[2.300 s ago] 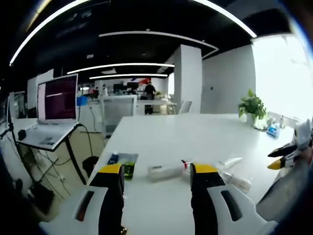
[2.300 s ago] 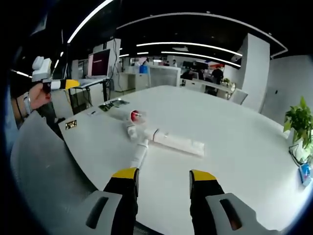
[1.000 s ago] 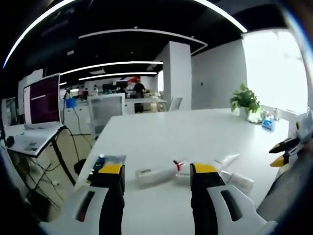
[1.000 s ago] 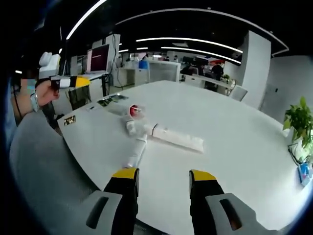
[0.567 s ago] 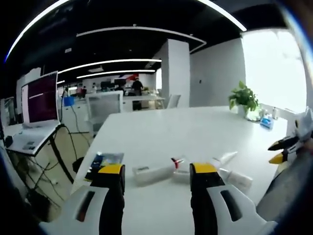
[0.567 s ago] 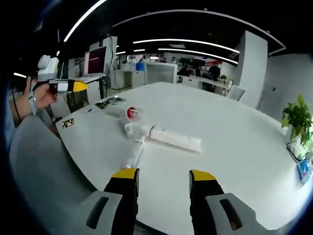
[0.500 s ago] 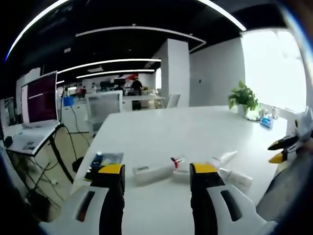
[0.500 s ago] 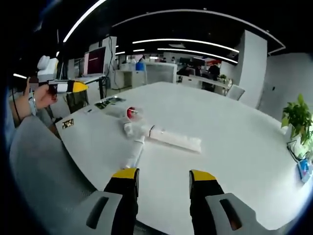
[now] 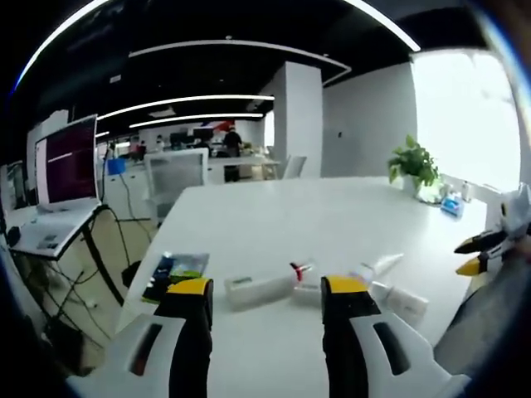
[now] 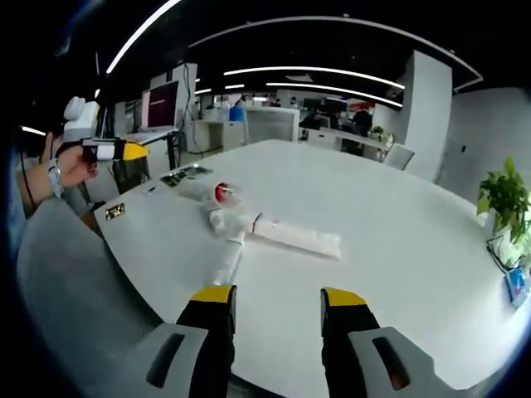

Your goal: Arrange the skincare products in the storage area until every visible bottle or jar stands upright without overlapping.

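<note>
While your right gripper (image 10: 278,300) and left gripper (image 9: 265,290) both hang wide open and empty above the white table (image 10: 390,249), come down squarely over one lying tube (image 10: 296,235) near the table's near edge. Beside it lie a red-capped bottle (image 10: 217,193) and a slim tube (image 10: 230,261), all toppled, touching in a cluster; no tray or container holds them.
</note>
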The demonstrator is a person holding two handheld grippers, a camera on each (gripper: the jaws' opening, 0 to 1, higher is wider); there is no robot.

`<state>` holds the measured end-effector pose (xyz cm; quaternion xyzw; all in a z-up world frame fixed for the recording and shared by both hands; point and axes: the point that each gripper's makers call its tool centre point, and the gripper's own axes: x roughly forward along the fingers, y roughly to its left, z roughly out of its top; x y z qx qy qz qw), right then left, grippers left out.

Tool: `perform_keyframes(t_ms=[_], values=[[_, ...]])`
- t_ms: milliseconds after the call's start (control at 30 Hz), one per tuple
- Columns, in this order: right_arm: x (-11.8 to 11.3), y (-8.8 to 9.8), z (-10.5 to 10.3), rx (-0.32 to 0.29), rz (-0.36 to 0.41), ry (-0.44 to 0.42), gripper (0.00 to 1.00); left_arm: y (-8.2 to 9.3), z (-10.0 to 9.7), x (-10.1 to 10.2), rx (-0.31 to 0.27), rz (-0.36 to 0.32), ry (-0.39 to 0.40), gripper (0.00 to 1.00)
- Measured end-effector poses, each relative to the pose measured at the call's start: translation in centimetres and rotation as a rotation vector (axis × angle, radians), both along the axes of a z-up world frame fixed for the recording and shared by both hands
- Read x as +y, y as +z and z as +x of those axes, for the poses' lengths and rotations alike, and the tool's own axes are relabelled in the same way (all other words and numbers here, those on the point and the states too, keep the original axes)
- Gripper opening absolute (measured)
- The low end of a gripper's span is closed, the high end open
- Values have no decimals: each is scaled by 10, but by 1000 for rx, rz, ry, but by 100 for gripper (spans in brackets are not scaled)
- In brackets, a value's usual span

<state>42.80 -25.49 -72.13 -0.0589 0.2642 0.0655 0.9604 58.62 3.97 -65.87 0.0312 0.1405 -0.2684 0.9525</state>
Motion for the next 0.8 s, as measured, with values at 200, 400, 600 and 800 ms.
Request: perform_keyframes(t_ms=[200, 400, 600, 800], values=[[-1, -1, 0, 0, 18, -9, 36, 2, 2, 6, 14, -36, 20, 48], [-2, -1, 0, 4, 30, -16, 35, 8, 1, 3, 31, -73, 3, 46], [-2, -1, -1, 2, 34, -15, 35, 12, 1, -9, 20, -62, -28, 48], [-3, -1, -1, -2, 36, -21, 34, 15, 5, -23, 8, -40, -67, 49]])
